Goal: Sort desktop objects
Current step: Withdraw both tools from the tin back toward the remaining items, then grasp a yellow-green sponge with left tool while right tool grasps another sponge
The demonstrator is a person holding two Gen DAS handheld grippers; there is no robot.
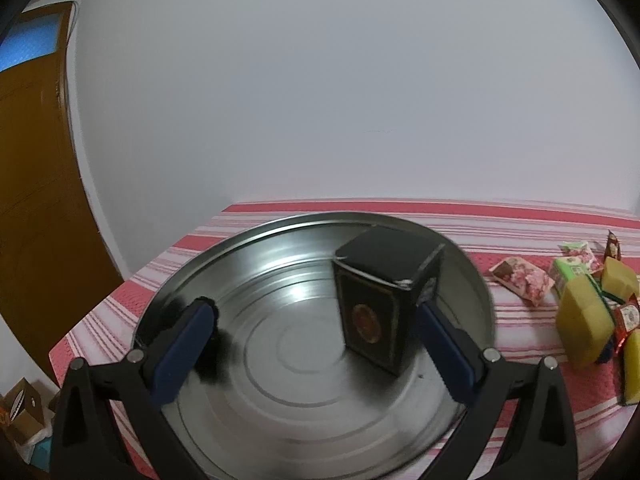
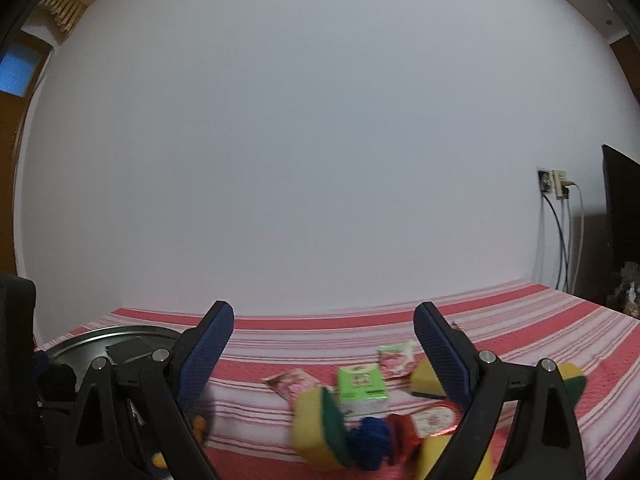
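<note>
A black box [image 1: 380, 300] with a round gold emblem on its front is standing upright inside a wide metal pan [image 1: 280, 380], sitting toward the pan's two o'clock side. The left gripper [image 1: 316, 320] is hanging over the pan with its jaws spread wide, and nothing is being pressed between them. Its right blue pad [image 1: 444, 344] is lying just beside the box's near right corner (whether it is actually touching there I cannot tell), while the left pad [image 1: 188, 344] is standing well apart from the box, over bare metal.

The pan is resting on a red and white striped cloth [image 1: 520, 336]. At three o'clock from the pan, a cluster of small things is lying on the cloth: yellow sponges with green backing [image 1: 584, 320], a green carton [image 1: 568, 270] and pink printed packets [image 1: 520, 280].

In the right wrist view the right gripper [image 2: 324, 324] is also standing wide open and gripping nothing. The green carton [image 2: 362, 394], a yellow sponge [image 2: 316, 428], a blue tuft [image 2: 370, 438] (blurred) and red packets [image 2: 436, 420] are lying between and below its fingers. At nine o'clock the pan's rim [image 2: 120, 332] is showing, and at three o'clock cables are hanging from a wall socket [image 2: 554, 184].
</note>
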